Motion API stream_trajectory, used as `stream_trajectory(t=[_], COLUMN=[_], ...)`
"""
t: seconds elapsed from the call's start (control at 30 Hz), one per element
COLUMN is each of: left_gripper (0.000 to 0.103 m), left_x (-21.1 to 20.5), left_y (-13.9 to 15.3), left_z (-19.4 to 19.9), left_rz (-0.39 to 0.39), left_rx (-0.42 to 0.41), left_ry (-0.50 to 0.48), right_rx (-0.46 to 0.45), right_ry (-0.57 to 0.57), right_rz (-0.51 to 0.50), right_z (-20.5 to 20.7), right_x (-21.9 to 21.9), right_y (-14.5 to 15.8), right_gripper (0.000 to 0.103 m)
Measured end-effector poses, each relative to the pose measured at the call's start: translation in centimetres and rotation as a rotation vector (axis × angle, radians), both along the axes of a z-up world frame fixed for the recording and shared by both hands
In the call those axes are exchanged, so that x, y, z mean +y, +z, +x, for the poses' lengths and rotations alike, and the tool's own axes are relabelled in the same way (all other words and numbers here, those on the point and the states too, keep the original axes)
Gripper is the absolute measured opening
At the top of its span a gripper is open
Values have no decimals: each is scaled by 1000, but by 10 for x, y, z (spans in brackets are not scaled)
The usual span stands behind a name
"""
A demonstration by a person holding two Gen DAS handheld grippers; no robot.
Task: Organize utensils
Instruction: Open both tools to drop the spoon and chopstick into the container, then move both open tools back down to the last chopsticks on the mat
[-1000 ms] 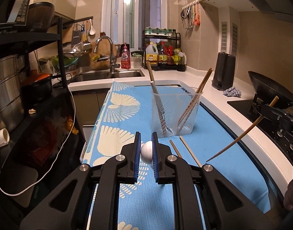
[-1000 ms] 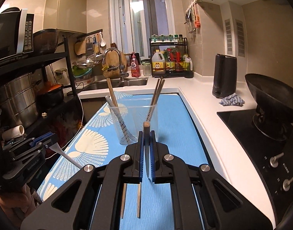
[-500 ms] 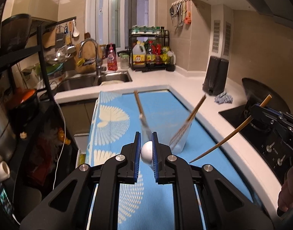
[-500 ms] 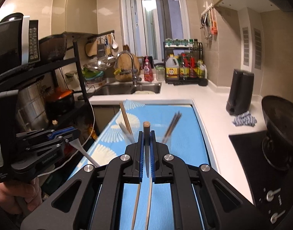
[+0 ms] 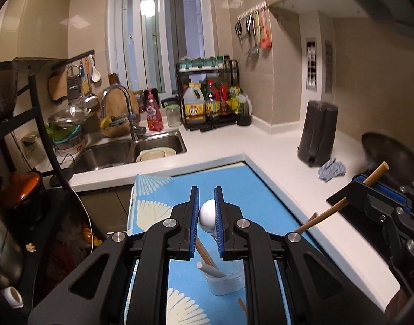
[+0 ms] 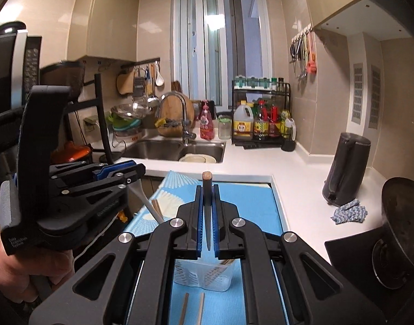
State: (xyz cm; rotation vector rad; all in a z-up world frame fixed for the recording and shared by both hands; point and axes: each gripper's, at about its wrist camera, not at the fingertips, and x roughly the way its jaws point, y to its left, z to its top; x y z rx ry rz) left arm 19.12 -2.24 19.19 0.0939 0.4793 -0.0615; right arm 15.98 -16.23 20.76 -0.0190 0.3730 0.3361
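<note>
While left gripper (image 5: pixel 207 216) clamps white utensil (image 5: pixel 208 214), right gripper (image 6: pixel 207 216) clamps chopstick (image 6: pixel 207 189).

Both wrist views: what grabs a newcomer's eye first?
The left gripper fills the foreground, shut on a white spoon. The right gripper is shut on a wooden chopstick. Both hang above a clear plastic cup on the blue mat.

**A:** where's everything at? I see a clear plastic cup (image 6: pixel 204 276) upright on the blue mat, couple chopsticks and a white handle leaning inside.

**B:** yep. White spoon (image 5: pixel 208 214) is up in the air, clamped by its rounded end. Wooden chopstick (image 6: pixel 207 205) too, pinched near its blunt top. Two more chopsticks (image 6: pixel 193 308) lie flat just beside the cup.
</note>
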Motion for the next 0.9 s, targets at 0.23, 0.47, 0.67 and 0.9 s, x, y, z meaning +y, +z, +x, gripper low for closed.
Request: stream_trajectory(t=[0.23, 0.47, 0.67, 0.9], left_gripper=[12, 34, 38, 41], left_x=[1, 9, 12, 18], left_y=[-70, -75, -42, -52], left_z=[32, 15, -37, -103], left_rz=[7, -46, -69, -123], left_rx=[112, 94, -23, -59], left_ry=[-6, -8, -2, 16], right_rx=[112, 146, 73, -27], right_ry=[22, 21, 15, 12], right_rz=[-34, -59, -55, -11], right_z=[31, 26, -8, -76], right_x=[9, 11, 5, -11], right_y=[-59, -74, -54, -46], right_gripper=[6, 11, 18, 19])
